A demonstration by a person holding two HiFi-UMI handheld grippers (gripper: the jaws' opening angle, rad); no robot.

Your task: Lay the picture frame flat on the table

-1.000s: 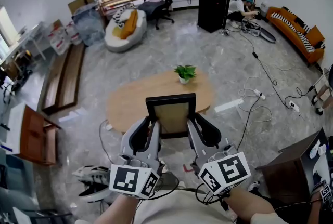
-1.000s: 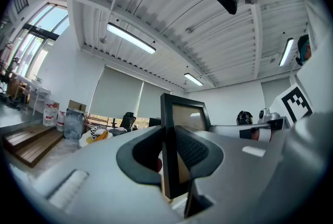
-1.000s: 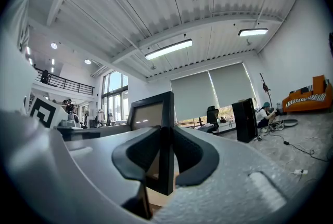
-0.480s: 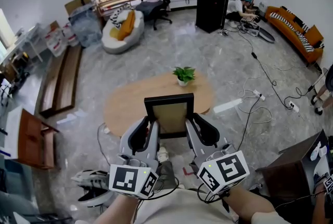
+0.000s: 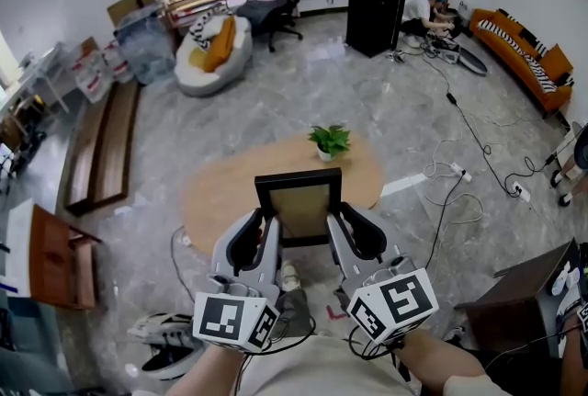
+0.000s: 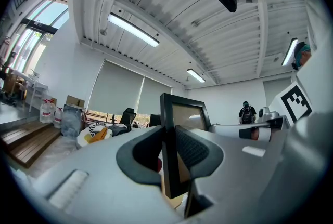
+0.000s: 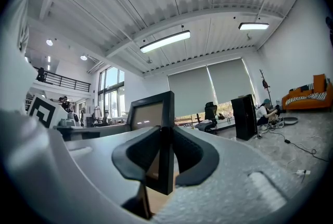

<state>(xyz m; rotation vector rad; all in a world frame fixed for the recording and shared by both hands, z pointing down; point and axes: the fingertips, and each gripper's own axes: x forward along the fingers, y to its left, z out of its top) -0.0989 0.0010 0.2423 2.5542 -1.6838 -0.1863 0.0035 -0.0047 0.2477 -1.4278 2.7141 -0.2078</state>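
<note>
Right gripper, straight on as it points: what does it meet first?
Beyond the picture frame clamped in the right gripper, its view shows open room. In the head view the potted plant on the table lies ahead; whether it passes above is unclear.

Black picture frame [image 5: 299,206] (tan panel inside), upright, clamped at both sides, over near edge of oval table [image 5: 220,192]

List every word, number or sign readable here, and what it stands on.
No readable text anywhere.
Left marker cube and right marker cube: black-and-white square patterns only, no letters.
Picture frame: plain tan panel, no print.
Cardboard box near the window: any print too small to read.
</note>
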